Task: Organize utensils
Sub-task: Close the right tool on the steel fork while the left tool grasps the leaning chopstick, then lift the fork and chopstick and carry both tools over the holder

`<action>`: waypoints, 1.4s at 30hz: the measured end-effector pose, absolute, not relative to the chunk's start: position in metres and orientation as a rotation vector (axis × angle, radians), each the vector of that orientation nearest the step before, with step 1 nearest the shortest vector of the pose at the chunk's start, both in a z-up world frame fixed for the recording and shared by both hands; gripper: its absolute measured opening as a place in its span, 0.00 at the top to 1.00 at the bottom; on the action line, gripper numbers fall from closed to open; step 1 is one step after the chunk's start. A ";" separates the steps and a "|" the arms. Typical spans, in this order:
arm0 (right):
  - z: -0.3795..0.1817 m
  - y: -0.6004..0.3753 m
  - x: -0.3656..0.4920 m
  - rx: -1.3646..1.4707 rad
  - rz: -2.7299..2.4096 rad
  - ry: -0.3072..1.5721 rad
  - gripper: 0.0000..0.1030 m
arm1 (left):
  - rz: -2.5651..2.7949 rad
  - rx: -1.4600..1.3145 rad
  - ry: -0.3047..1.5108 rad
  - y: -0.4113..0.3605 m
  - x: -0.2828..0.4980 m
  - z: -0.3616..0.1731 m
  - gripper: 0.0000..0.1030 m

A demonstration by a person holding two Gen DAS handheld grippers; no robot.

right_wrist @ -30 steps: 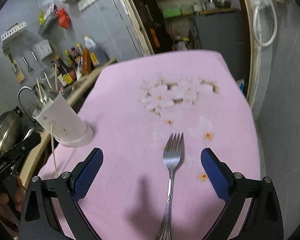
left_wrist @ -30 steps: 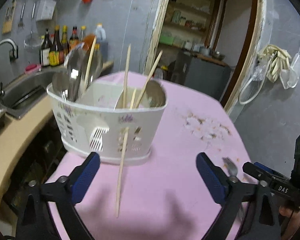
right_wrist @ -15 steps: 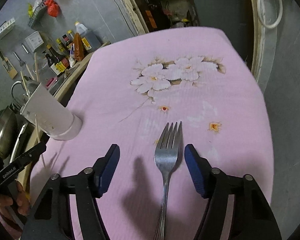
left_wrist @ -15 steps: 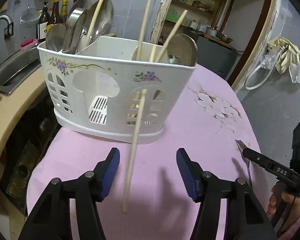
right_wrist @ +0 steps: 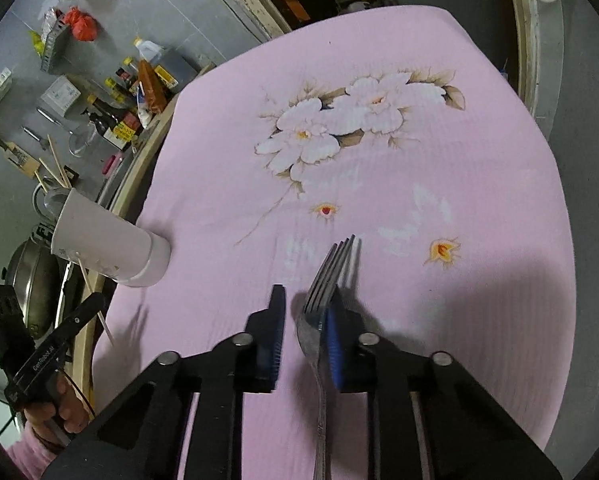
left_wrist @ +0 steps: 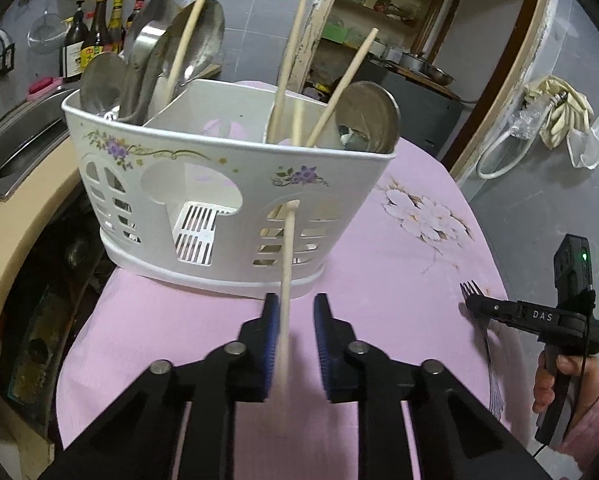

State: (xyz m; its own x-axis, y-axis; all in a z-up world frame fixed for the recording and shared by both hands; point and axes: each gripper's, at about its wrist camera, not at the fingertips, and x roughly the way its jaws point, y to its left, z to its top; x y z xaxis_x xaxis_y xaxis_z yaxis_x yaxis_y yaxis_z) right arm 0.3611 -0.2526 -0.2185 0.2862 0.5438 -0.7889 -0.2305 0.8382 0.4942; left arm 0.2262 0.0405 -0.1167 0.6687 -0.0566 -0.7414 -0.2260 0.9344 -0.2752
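A table under a pink cloth [right_wrist: 479, 184] printed with white flowers carries everything. The white utensil caddy [left_wrist: 227, 184] stands at its sink-side edge. A wooden chopstick [left_wrist: 286, 280] leans from the cloth against the caddy's front. A steel fork [right_wrist: 327, 300] lies well apart from the caddy, near the printed flowers.

One white utensil basket [left_wrist: 227, 184] stands on the pink cloth. Four wooden chopsticks rise from it: one in the left compartment [left_wrist: 187, 36], three in the right [left_wrist: 285, 80]. A fifth chopstick [left_wrist: 286, 256] leans against its near wall. About four steel spoons [left_wrist: 99, 80] show in the basket. One fork [right_wrist: 331, 276] lies at right.
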 end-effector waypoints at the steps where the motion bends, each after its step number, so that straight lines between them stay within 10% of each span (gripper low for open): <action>1: -0.219 -0.251 0.361 0.316 0.531 1.183 0.93 | 0.095 -0.356 0.842 0.040 0.227 -0.116 0.91; 42: -0.147 -0.157 0.302 0.267 0.853 1.122 0.97 | -0.089 -0.460 1.098 0.034 0.168 -0.086 0.95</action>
State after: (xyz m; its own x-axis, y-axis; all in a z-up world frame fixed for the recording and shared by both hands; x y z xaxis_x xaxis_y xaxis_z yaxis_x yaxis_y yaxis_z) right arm 0.3022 -0.1573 -0.1472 0.1652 0.7150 -0.6793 -0.4635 0.6643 0.5865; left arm 0.1677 0.0341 -0.0863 0.4624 -0.2929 -0.8369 -0.1550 0.9027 -0.4015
